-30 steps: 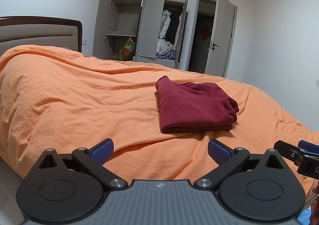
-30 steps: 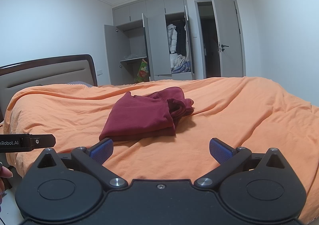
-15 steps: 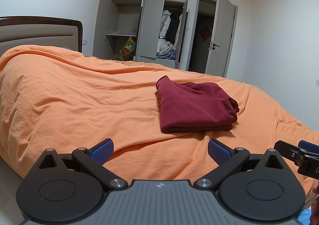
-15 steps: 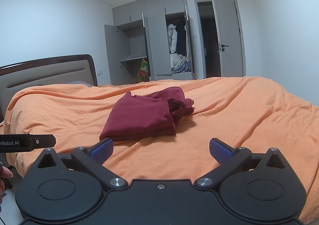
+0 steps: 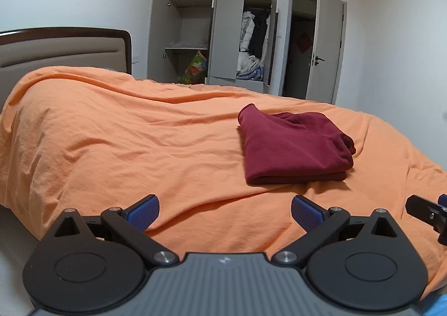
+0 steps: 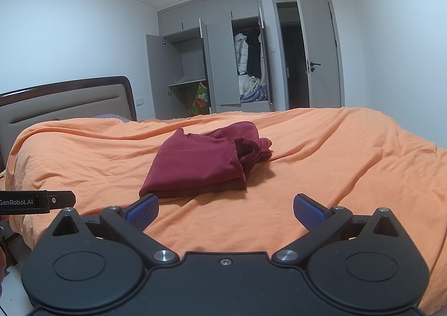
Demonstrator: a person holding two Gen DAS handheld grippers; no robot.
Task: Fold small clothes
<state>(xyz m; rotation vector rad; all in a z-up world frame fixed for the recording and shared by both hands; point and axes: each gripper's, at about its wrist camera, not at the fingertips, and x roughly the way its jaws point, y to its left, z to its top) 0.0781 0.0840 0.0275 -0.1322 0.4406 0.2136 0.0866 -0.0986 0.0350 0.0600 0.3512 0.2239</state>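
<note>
Maroon top (image 5: 293, 148) sits folded mid-bed (image 5: 111, 142), toward the foot edge. Looks soft, light and floppy, so I'd pinch the thick folded edge. Left hand-held gripper (image 5: 225, 211) and right hand-held gripper (image 6: 226, 212) both gape wide, empty.

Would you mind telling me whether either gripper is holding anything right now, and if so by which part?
Nothing is held. The left gripper and right gripper are both open and empty, short of the folded maroon garment lying on the orange bedspread.
</note>
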